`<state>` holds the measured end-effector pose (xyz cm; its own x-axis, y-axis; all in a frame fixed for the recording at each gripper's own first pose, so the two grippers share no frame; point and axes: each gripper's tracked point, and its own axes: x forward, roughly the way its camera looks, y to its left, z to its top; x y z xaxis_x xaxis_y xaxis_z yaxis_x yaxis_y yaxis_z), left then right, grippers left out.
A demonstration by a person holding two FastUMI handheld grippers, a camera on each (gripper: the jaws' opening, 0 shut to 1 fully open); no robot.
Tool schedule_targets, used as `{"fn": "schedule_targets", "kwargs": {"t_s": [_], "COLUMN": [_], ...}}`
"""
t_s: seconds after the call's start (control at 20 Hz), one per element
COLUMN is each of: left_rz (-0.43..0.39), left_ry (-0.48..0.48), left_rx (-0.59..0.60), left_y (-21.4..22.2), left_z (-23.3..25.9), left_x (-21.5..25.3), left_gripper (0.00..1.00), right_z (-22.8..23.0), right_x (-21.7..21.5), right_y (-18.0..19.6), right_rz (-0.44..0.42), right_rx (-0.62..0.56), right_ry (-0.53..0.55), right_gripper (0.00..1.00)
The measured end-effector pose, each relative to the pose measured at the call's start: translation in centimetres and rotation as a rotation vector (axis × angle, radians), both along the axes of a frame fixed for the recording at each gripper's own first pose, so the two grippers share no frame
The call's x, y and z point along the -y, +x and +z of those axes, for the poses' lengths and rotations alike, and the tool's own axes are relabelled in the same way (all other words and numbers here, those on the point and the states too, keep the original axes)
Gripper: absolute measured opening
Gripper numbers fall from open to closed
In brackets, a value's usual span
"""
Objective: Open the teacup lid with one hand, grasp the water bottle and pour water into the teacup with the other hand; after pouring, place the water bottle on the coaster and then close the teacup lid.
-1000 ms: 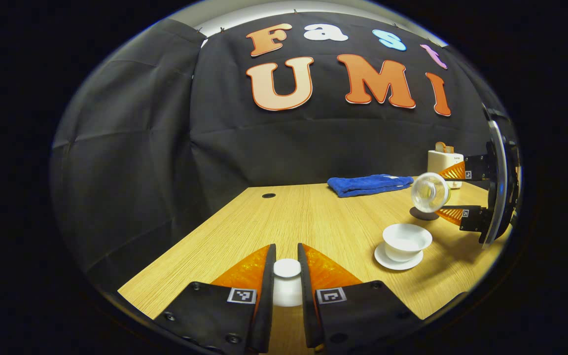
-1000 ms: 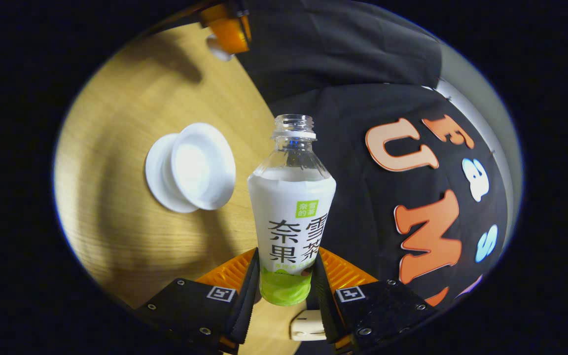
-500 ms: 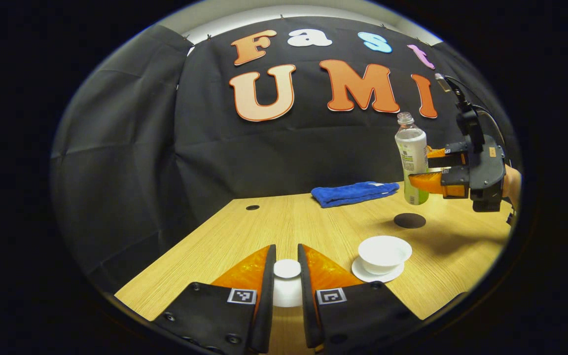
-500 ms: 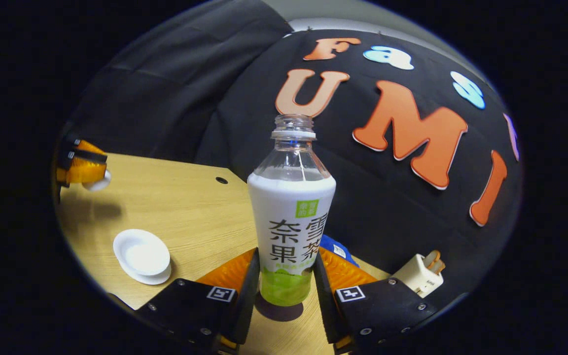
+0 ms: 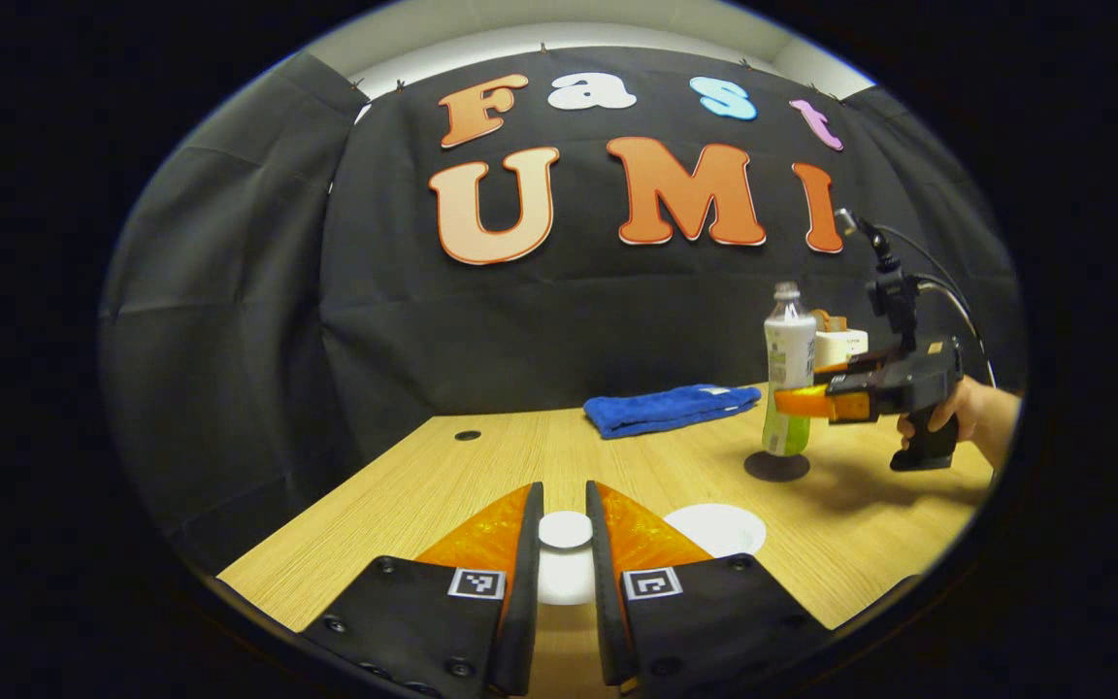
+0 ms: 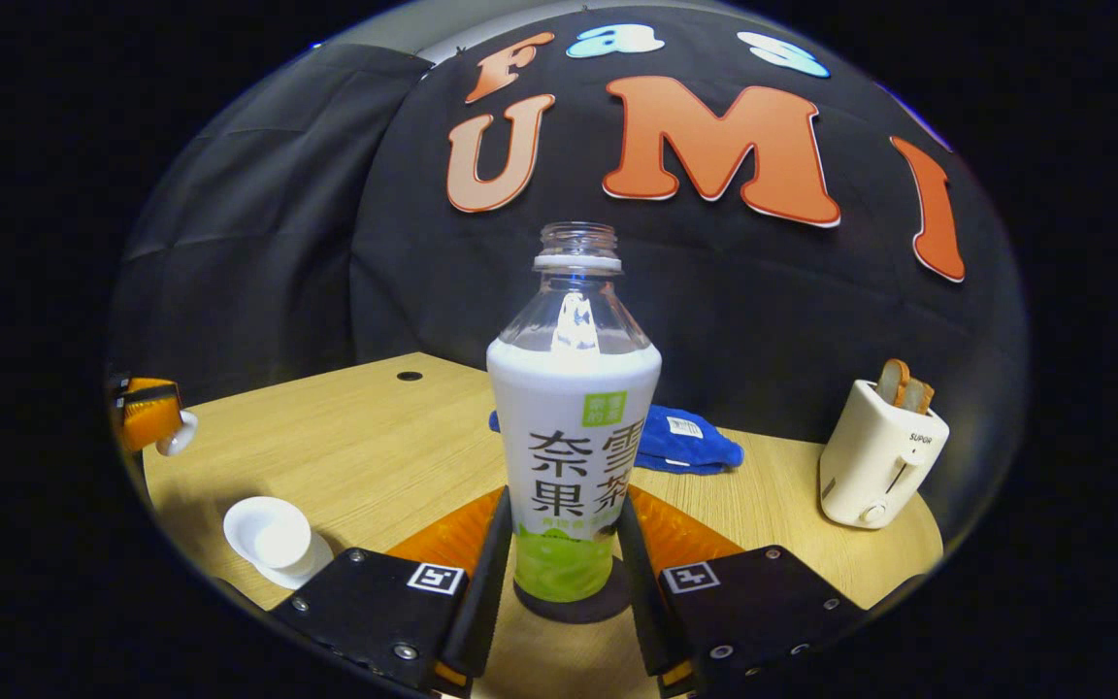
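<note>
Step in hand: setting the clear plastic water bottle with white-and-green label (image 6: pixel 574 456) down onto the dark round coaster (image 6: pixel 569 604).
Bottle position: upright, cap off, base just over or already on the coaster; contact cannot be told for sure.
Doing it well: lower straight, keep upright, centre the base on the disc, release only once weight rests; spreading too early risks a tip, judging by the tall narrow body.
Right gripper (image 6: pixel 556 573): clenched on the bottle's lower part, both fingers pressed to its sides.
Right hand (image 5: pixel 962 416): held level, gripper pointing sideways across the pale wooden table (image 5: pixel 481 476).
Left gripper (image 5: pixel 565 573): closed around the small white teacup lid (image 5: pixel 565 532), held above the table.
Teacup: white porcelain teacup on its saucer (image 6: pixel 273 537), open, just right of the left gripper's fingers.
Next: lid back onto the cup.
</note>
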<state>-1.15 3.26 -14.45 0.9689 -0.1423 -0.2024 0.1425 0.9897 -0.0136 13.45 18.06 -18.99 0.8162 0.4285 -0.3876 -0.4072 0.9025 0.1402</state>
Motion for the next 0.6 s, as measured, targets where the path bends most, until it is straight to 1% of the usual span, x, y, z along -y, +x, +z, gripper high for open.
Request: {"fn": "schedule_targets", "kwargs": {"t_s": [0.35, 0.4, 0.5, 0.6], "left_rz": [-0.042, -0.051, -0.069, -0.083], "left_ry": [-0.065, -0.074, -0.091, -0.117], "left_rx": [0.018, 0.023, 0.023, 0.015], "left_y": [1.4, 1.5, 1.8, 2.1], "left_z": [1.6, 1.8, 2.0, 1.9], "left_x": [3.3, 3.9, 5.0, 5.9], "left_gripper": [0.30, 0.30, 0.30, 0.30], "right_z": [-3.9, -3.7, -3.6, -3.9], "right_x": [0.7, 0.7, 0.8, 0.4], "right_y": [0.1, 0.3, 0.3, 0.2], "right_rz": [-0.028, -0.036, -0.037, -0.027], "right_rx": [-0.083, -0.078, -0.075, -0.082], "right_ry": [0.030, 0.044, 0.044, 0.036], "right_gripper": [0.60, 0.60, 0.62, 0.67]}}
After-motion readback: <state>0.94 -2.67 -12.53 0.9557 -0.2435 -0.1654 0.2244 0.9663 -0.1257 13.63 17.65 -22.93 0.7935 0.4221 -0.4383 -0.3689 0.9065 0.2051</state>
